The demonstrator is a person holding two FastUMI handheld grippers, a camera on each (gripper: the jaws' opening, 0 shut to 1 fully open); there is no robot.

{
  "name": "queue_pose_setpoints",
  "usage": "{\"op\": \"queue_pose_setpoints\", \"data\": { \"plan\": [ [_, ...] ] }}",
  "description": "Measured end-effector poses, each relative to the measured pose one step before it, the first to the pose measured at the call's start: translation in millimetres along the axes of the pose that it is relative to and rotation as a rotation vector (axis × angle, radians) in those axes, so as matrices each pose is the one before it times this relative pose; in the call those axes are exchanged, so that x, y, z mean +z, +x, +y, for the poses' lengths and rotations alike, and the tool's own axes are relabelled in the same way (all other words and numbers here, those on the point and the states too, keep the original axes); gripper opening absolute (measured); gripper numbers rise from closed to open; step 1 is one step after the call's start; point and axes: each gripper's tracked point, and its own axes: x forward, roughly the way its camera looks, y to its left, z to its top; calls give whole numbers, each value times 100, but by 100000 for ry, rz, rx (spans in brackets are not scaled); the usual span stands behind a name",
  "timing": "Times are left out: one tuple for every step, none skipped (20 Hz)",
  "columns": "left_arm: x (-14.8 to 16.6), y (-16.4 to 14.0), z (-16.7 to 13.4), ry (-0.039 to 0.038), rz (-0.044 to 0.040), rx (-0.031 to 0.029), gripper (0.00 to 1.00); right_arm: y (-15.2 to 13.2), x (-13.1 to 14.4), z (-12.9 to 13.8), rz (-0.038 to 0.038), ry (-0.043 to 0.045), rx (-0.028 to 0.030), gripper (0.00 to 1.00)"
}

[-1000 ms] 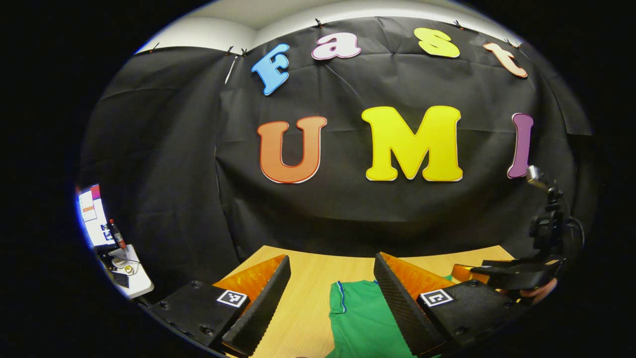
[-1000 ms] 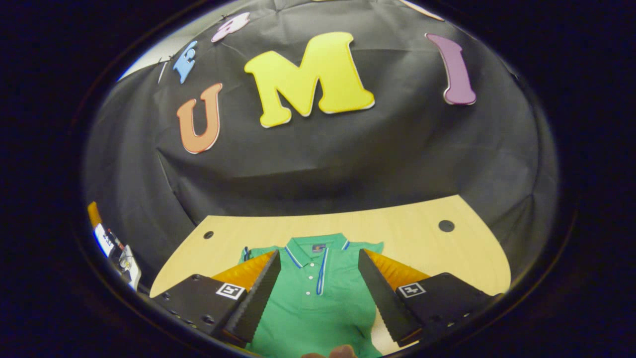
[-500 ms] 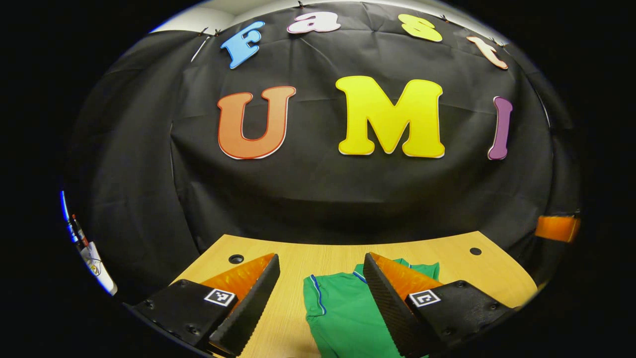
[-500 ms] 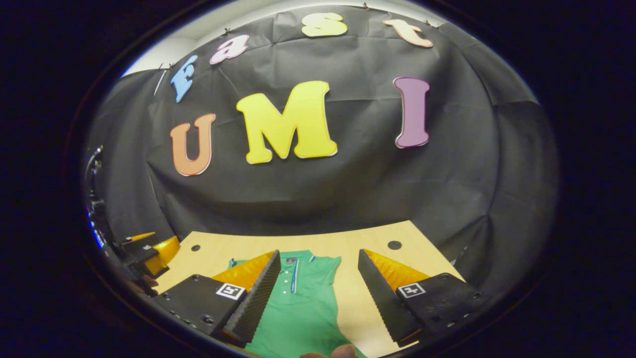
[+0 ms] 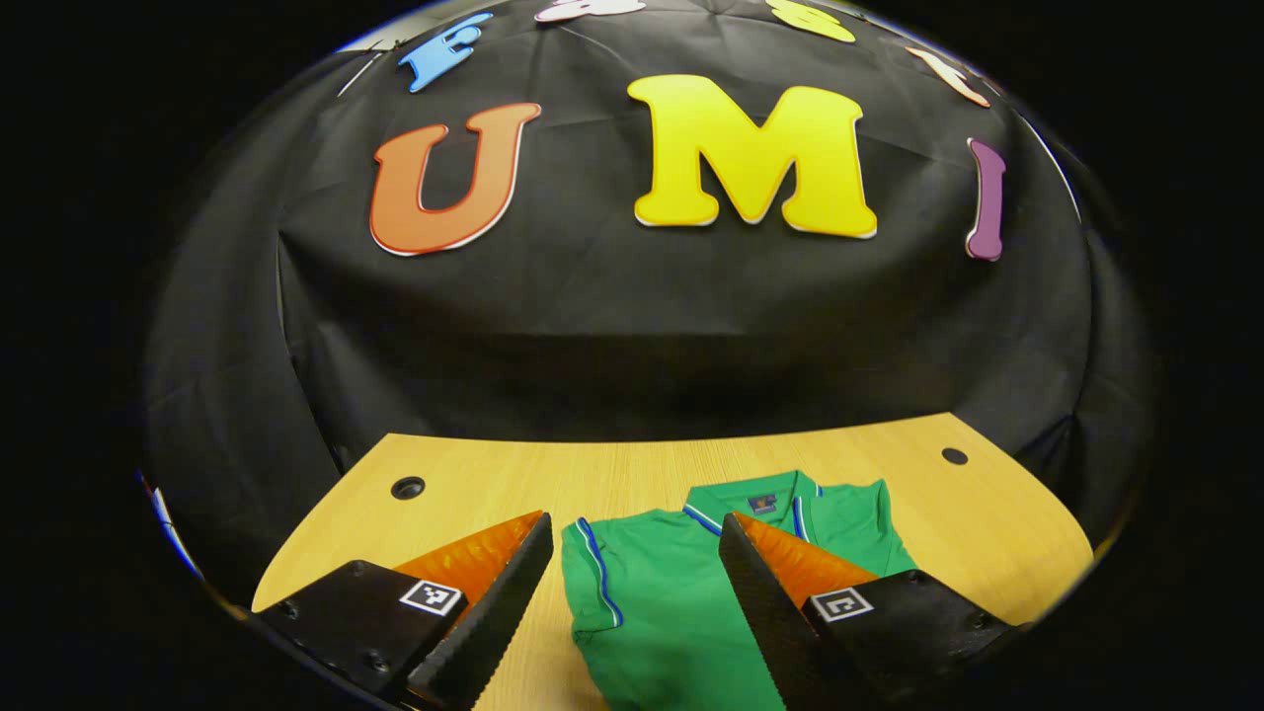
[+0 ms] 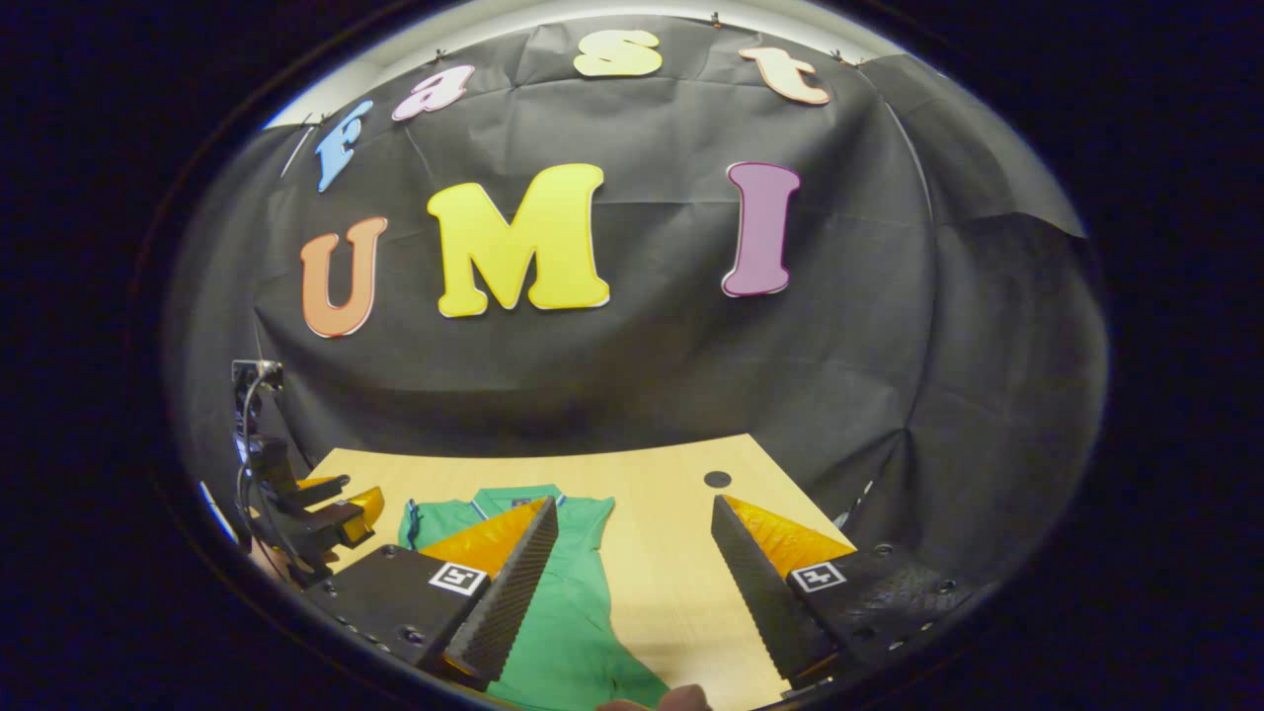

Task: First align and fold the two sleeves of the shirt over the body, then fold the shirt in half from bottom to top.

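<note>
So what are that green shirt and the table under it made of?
The shirt looks like a soft matte knit, probably cotton or a blend: it creases and has a ribbed, striped collar. The table looks like pale wood or wood-look laminate, smooth, with fine straight grain lines; which one I can't tell.

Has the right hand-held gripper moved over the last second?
Yes. The right hand-held gripper swung rightward: the green polo shirt that sat between its fingers is now left of centre on the table.
</note>
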Motion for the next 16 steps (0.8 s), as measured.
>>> {"op": "queue_pose_setpoints", "data": {
  "plan": [
    [-1053,670,-263,649,2448,-417,100,84,-690,-313,1728,97,-735,95],
    [-879,790,-226,-46,2201,-252,100,92,-508,-286,1264,-100,-666,96],
    [-868,520,-110,-361,2345,314,100,106,-426,-442,964,19,-911,96],
    [-818,642,55,-233,2451,714,100,65,-462,-327,1181,605,-710,95],
    [-780,753,210,-138,2201,1238,100,86,-546,-277,1324,727,-457,95],
    [-542,677,394,149,1651,1581,100,84,-511,-244,1426,209,-419,96],
    [-507,580,441,538,1491,1782,100,144,-373,-293,1129,-240,-447,92],
    [-615,614,379,523,1395,1974,100,99,-249,-275,950,4,-342,92],
    [-646,604,181,243,1530,816,100,140,-259,-270,1040,568,-102,96],
    [-545,548,301,406,1413,1005,100,190,-121,15,1185,1302,368,92],
    [-439,584,368,278,1051,766,100,198,-138,-70,1106,1330,282,96],
    [-259,504,358,-256,22,995,100,177,-24,24,884,782,79,92],
    [-289,512,296,-446,-94,541,100,291,-185,-29,792,89,-479,96],
    [-483,512,138,-320,921,175,100,230,-331,-47,1441,-640,-467,96],
    [-702,343,46,-224,1706,-633,100,-30,-610,232,1688,-643,458,96],
    [-471,303,218,-131,1329,-263,100,-6,-329,311,1308,-682,652,96]
  ]
}}
